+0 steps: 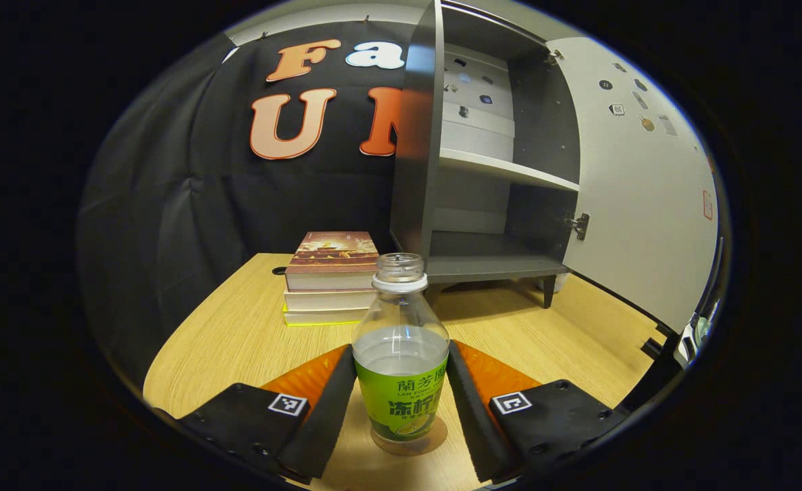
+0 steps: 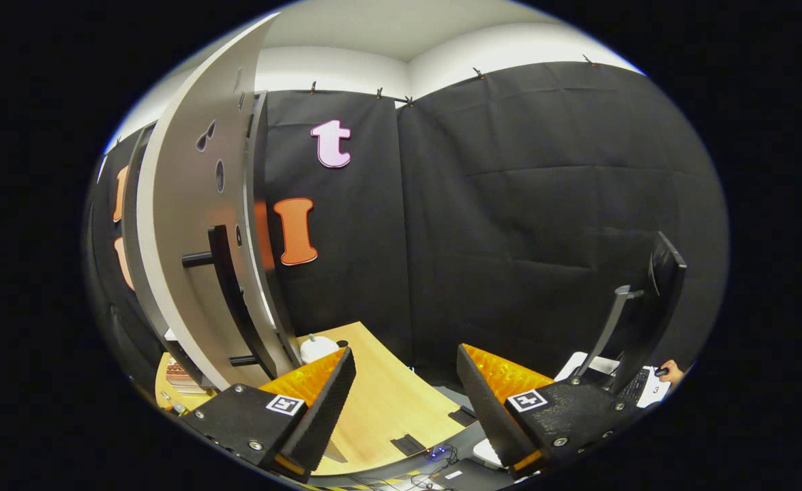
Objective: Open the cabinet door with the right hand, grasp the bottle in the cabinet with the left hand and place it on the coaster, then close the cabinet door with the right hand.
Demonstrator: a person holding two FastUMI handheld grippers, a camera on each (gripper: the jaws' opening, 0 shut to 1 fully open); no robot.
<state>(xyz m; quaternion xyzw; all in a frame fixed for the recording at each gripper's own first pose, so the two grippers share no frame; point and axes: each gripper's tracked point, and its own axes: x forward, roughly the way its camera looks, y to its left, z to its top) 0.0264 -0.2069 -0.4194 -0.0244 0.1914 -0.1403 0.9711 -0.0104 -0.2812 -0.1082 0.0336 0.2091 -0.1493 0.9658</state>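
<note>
Cabinet door (image 1: 636, 184) stands swung wide open on its hinge side, so your right hand's first step reads as done. Both cabinet (image 1: 489, 170) shelves are bare. The bottle (image 1: 401, 354) stands upright out on the table (image 1: 237, 341), toward its near edge, in front of the cabinet and to the right of a stack of books (image 1: 329, 279).

Under the bottle's base a round brownish disc shows, which I judge to be the coaster (image 1: 435, 436); placement looks complete or nearly so.

Your left gripper (image 1: 401, 409) has its fingers spread to either side of the bottle's label. They sit very close to the bottle's sides; whether the pads are in contact I cannot tell.

Your right gripper (image 2: 404, 395) is empty, fingers spread wide apart, just beside the door's outer face, with the bar handle (image 2: 227, 300) up and to its left.

Left to do, by my reading: back the left gripper clear of the bottle, then shut the door with the right.

Writing: the bottle's green label carries Chinese characters and a line of small Latin letters, too small for me to read with confidence. Small stickers dot the door's inner face; none legible.
</note>
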